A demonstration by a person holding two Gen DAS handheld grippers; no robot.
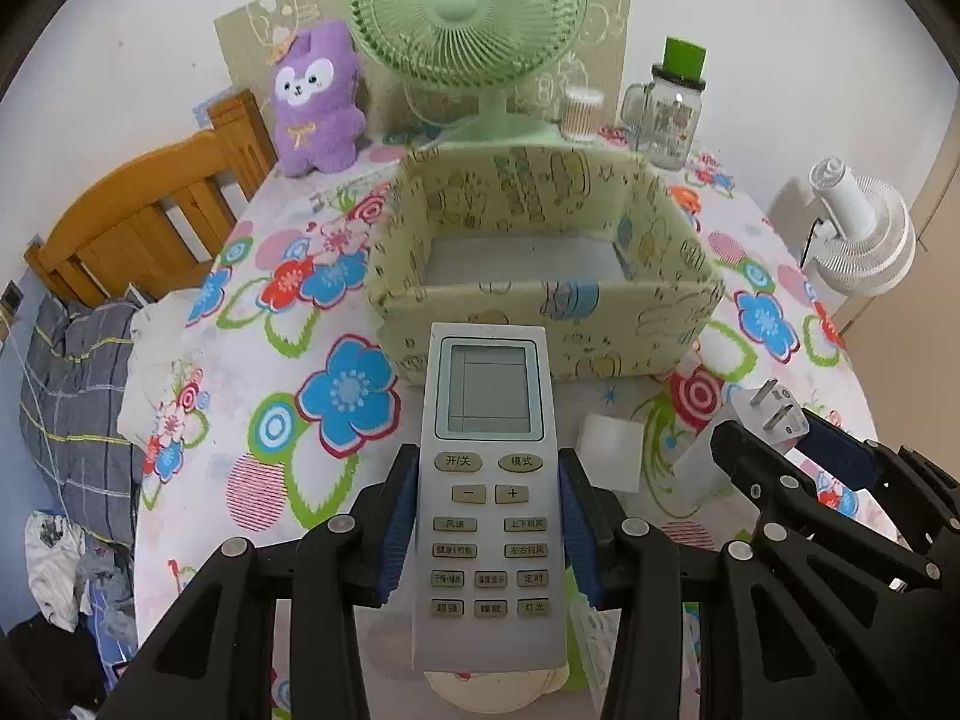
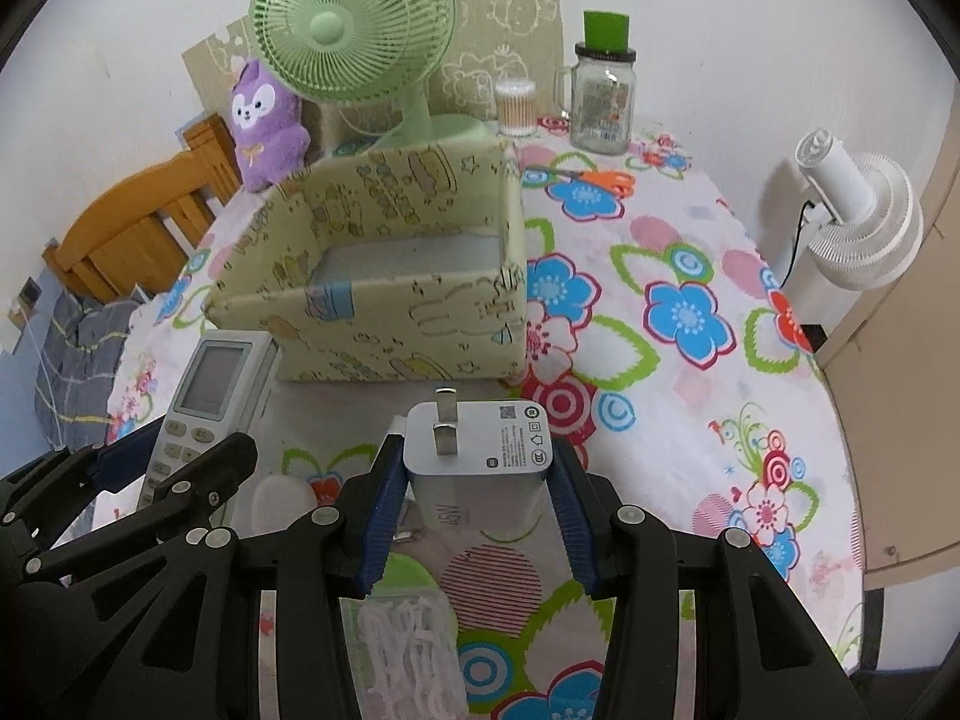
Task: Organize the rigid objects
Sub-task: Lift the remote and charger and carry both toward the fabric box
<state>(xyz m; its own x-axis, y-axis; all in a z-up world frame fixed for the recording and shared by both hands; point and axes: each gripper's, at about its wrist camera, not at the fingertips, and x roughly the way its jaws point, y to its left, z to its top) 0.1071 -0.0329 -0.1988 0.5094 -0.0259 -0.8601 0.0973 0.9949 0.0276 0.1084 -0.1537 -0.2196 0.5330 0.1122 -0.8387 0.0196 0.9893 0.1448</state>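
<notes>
My left gripper [image 1: 489, 474] is shut on a grey air-conditioner remote [image 1: 489, 420], its blue pads pressing the remote's sides, and holds it above the flowered tablecloth. The remote's screen end points at the open yellow patterned box [image 1: 600, 312]. My right gripper [image 2: 477, 468] is shut on a white charger plug [image 2: 480, 444], prongs up, held off the cloth in front of the same box [image 2: 384, 324]. In the right wrist view the left gripper [image 2: 174, 456] and the remote [image 2: 210, 384] appear at the left. In the left wrist view the right gripper [image 1: 798, 438] with the charger [image 1: 774, 414] shows at right.
Behind the box stand a green desk fan [image 1: 468, 18], a purple plush toy [image 1: 318, 102], a cotton-swab jar [image 2: 515, 105] and a glass jar with a green lid [image 2: 603, 96]. Orange scissors [image 2: 600, 180] lie at the back right. A white eraser-like block [image 1: 609, 450] and small white items lie on the cloth near me. A white fan [image 2: 858, 228] stands off the table's right edge.
</notes>
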